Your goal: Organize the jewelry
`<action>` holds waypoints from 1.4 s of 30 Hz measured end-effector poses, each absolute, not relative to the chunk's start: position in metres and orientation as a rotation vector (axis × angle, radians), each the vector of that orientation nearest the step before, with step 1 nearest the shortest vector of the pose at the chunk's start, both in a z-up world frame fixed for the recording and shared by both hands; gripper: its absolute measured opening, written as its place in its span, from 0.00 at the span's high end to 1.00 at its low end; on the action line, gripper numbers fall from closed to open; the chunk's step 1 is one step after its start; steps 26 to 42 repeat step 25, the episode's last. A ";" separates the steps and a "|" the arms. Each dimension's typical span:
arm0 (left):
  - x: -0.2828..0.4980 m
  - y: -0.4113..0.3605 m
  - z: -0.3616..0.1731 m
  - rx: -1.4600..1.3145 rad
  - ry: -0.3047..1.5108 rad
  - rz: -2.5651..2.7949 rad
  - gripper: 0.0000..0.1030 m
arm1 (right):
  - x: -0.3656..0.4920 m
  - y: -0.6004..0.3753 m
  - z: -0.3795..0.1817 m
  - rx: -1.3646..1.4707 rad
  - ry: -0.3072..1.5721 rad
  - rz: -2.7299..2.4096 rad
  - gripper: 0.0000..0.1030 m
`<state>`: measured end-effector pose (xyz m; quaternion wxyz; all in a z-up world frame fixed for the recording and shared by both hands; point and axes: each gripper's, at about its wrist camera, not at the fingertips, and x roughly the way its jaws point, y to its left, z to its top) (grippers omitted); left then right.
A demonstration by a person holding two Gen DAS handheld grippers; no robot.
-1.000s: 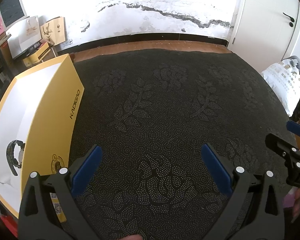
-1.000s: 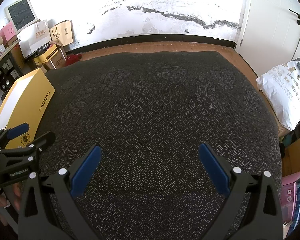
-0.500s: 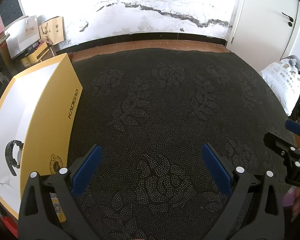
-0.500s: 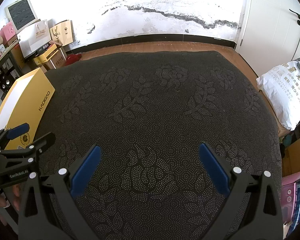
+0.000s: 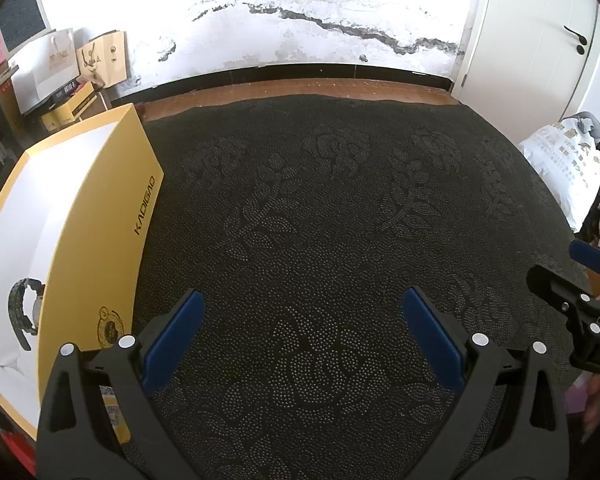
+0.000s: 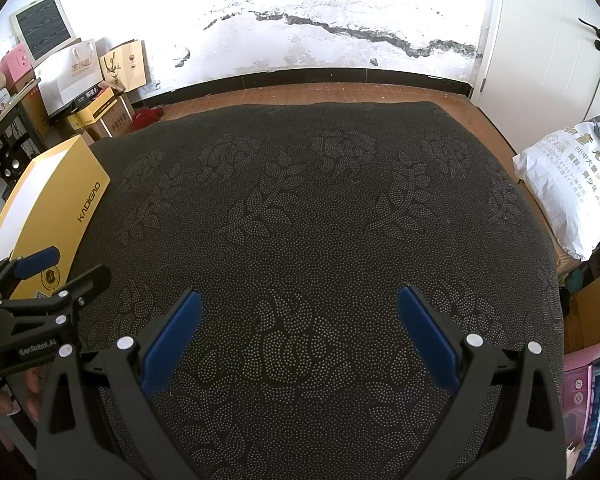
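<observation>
The left gripper [image 5: 300, 336] hovers over the dark cloth [image 5: 340, 208], fingers spread wide and empty. The right gripper [image 6: 298, 334] hovers beside it, likewise spread and empty. The yellow box [image 5: 100, 240] stands at the cloth's left edge, just beside the left gripper. A watch [image 5: 26, 316] lies in its white interior.

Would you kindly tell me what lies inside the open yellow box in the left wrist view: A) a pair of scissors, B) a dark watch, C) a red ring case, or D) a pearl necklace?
B: a dark watch with a linked band lies on the white lining of the yellow box.
</observation>
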<state>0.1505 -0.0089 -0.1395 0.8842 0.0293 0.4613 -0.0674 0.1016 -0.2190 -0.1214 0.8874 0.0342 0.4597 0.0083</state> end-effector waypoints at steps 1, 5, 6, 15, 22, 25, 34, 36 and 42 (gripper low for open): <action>0.151 -0.009 -0.140 0.060 0.960 -0.141 0.06 | 0.102 -0.219 -0.121 0.070 0.956 0.018 0.08; 0.152 -0.007 -0.141 0.049 0.968 -0.146 0.06 | 0.102 -0.219 -0.122 0.069 0.957 0.018 0.08; 0.152 -0.007 -0.141 0.046 0.969 -0.148 0.06 | 0.102 -0.219 -0.121 0.070 0.957 0.017 0.08; 0.152 -0.005 -0.142 0.017 0.962 -0.148 0.06 | 0.102 -0.219 -0.121 0.072 0.955 0.017 0.08; 0.155 -0.005 -0.146 0.010 0.981 -0.154 0.06 | 0.102 -0.220 -0.120 0.071 0.961 0.019 0.08; 0.155 -0.004 -0.146 0.018 0.976 -0.145 0.06 | 0.102 -0.220 -0.120 0.070 0.960 0.019 0.08; 0.155 -0.004 -0.146 0.018 0.976 -0.145 0.06 | 0.102 -0.220 -0.120 0.070 0.960 0.019 0.08; 0.155 -0.004 -0.146 0.018 0.976 -0.145 0.06 | 0.102 -0.220 -0.120 0.070 0.960 0.019 0.08; 0.155 -0.004 -0.146 0.018 0.976 -0.145 0.06 | 0.102 -0.220 -0.120 0.070 0.960 0.019 0.08</action>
